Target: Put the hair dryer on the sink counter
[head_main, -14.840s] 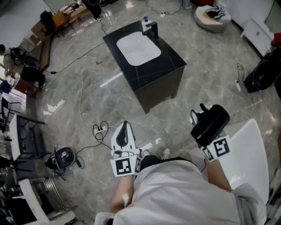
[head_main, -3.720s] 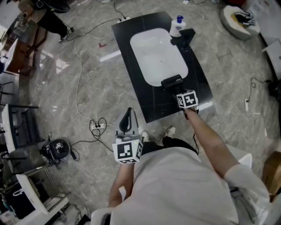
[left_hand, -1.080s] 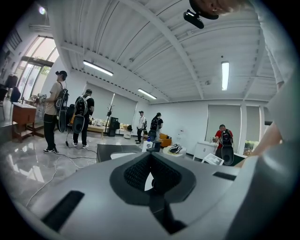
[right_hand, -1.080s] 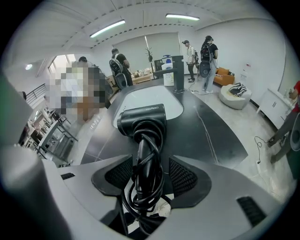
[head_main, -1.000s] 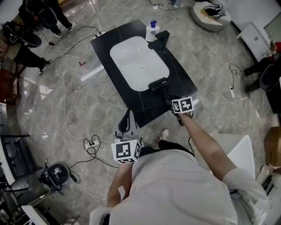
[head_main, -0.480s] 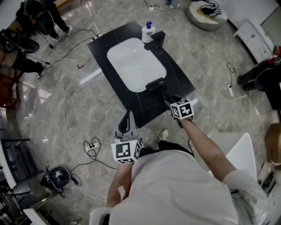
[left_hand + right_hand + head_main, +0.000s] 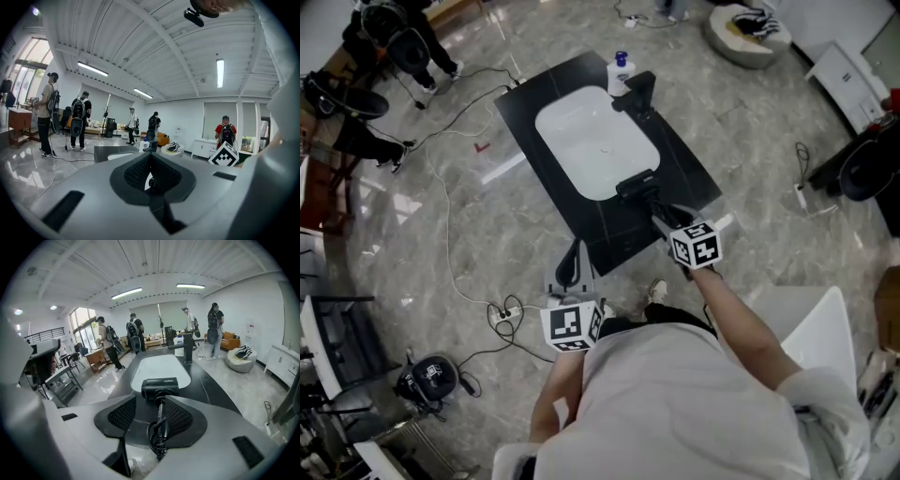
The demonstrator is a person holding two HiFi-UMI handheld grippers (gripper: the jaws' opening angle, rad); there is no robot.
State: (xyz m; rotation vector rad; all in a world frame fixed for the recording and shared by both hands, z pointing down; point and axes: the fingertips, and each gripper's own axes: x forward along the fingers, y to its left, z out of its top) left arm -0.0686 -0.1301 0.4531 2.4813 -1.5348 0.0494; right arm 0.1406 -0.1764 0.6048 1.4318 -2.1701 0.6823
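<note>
Barely shifted, the left gripper (image 7: 572, 255) hangs with jaws closed on nothing. Dryer (image 7: 637, 185) lies on the table (image 7: 684, 173) by the basin's (image 7: 595, 141) near end. Right gripper (image 7: 662, 215) has drawn back nearer, jaws closing with the cord (image 7: 158, 437) between them. Snag it, and the dryer could get dragged off.

Bright ceiling strip lights (image 7: 220, 72) glare off the glossy floor (image 7: 412, 206); edges bend fisheye-like.

floor (image 7: 750, 122): grey marble | ceiling (image 7: 154, 263): white, ribbed | strip lights (image 7: 126, 292): on | windows (image 7: 80, 317): bright
</note>
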